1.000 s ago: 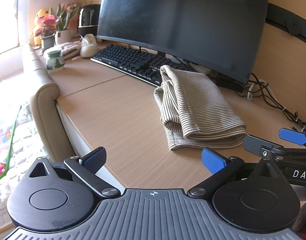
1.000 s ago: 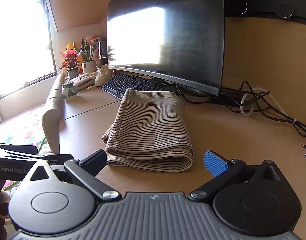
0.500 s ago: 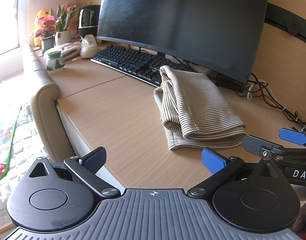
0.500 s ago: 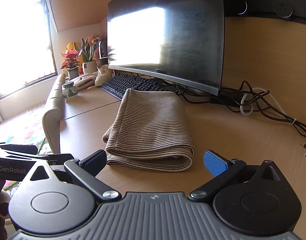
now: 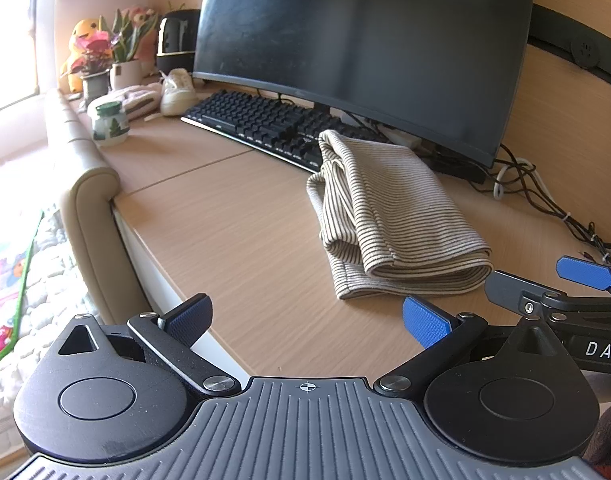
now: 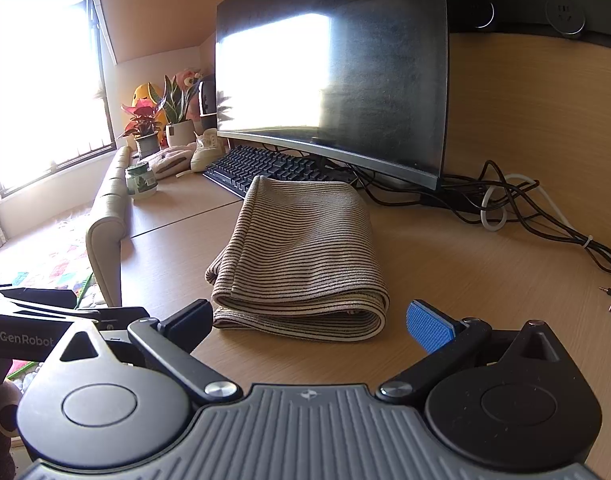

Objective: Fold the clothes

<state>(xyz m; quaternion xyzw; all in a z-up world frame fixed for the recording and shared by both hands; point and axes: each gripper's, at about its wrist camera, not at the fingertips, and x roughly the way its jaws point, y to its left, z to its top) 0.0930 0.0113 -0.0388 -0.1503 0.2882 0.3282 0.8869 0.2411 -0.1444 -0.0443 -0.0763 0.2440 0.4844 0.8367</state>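
both claws wide and empty, folded bundle ahead

right gripper (image 6: pixel 309 316) sits nearer than left gripper (image 5: pixel 305 316) to the beige striped folded knit garment (image 6: pixel 301 256), lying on the wooden desk (image 6: pixel 465 272), long axis toward the black keyboard (image 6: pixel 261 166).

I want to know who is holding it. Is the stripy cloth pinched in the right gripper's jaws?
No, the folded beige striped cloth lies free on the wooden desk, ahead of the open right gripper.

I see wooden desk (image 6: pixel 445 264), wood-panelled wall (image 6: pixel 525 112) behind, bright window (image 6: pixel 37 80) left, padded beige edging (image 5: pixel 85 184), patterned mat (image 5: pixel 5 264) on floor.
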